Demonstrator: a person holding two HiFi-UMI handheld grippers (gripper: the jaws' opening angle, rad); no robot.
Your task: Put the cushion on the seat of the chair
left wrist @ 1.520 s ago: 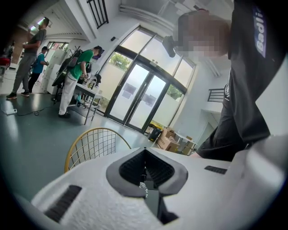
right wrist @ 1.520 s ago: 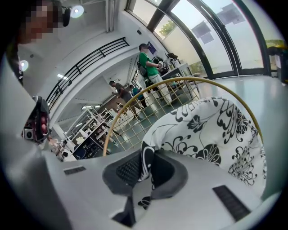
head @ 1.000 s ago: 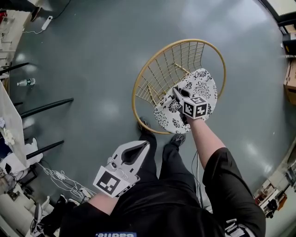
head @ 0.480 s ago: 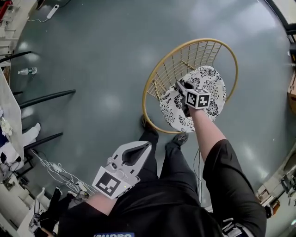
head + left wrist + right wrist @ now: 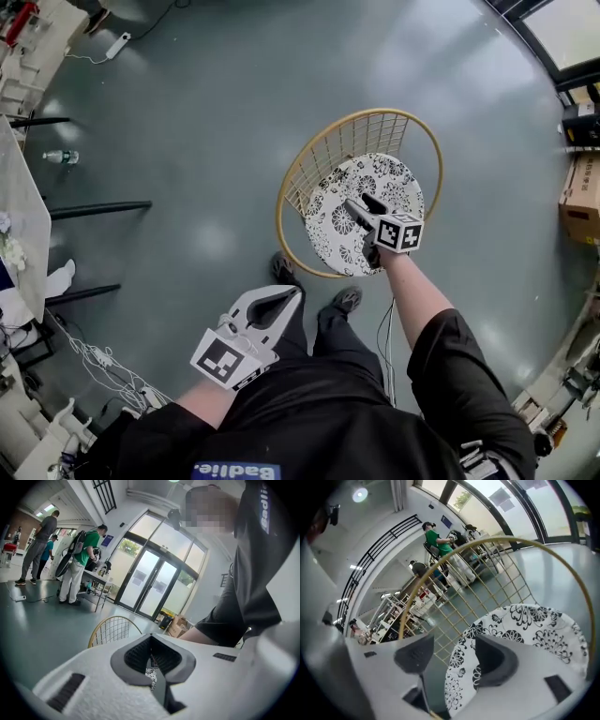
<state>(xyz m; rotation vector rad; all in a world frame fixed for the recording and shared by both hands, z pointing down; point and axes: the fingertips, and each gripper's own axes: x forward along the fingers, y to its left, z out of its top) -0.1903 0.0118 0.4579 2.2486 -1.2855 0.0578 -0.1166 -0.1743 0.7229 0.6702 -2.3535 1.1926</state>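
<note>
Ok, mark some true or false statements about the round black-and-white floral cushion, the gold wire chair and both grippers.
1. The round black-and-white floral cushion lies on the seat of the gold wire chair. True.
2. The right gripper is clamped on the cushion. False: its jaws are opening, apart above it, pads off it.
3. The left gripper has its jaws together, holding nothing. True.
4. The left gripper touches the chair. False: it hangs by the person's legs, apart from it.
</note>
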